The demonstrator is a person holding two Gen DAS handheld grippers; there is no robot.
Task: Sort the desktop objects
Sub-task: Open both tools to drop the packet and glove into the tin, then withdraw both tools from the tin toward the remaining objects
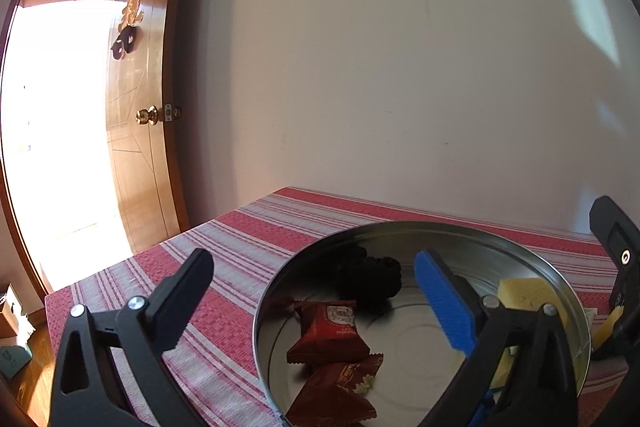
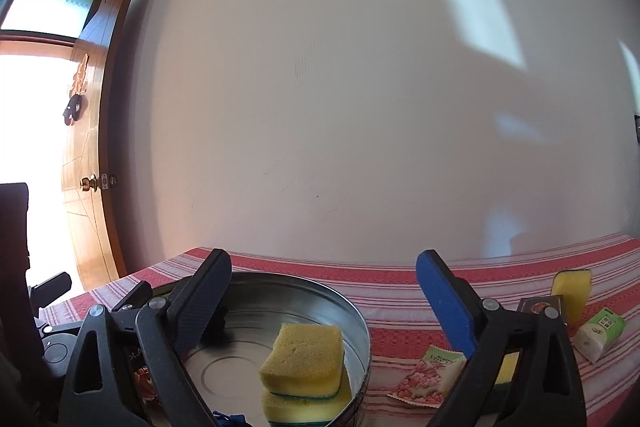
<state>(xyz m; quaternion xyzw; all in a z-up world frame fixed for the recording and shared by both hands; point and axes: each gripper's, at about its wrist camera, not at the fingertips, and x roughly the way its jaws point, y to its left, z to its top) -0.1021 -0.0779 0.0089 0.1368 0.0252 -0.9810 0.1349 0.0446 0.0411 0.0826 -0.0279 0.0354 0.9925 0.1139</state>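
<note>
A round metal tin [image 1: 532,269] sits on a table under a red and white striped cloth [image 1: 248,227]. In the left wrist view the left gripper [image 1: 316,301] hangs over the tin's 9 o'clock rim with its fingers spread wide and nothing between them: the black finger is over the cloth outside the tin, the blue-padded finger over the tin's inside. In the tin lie two red snack packets [image 1: 330,333] at 6 o'clock, a dark bumpy object [image 1: 372,277] at 12 o'clock, too shadowed to identify, and a yellow sponge [image 1: 524,293] at 3 o'clock.

In the right wrist view the right gripper [image 2: 324,301] is also spread wide and holds nothing; its black finger is over the tin [image 2: 352,311], its blue finger over the cloth to the tin's right. Two yellow sponges with green layers [image 2: 304,359] are stacked inside the tin against its right wall. On the cloth outside, at 3 o'clock from the tin, lie a pale snack bag [image 2: 428,375], another yellow sponge [image 2: 572,291], a small dark box [image 2: 538,305] and a green and white tissue pack [image 2: 600,333]
</note>
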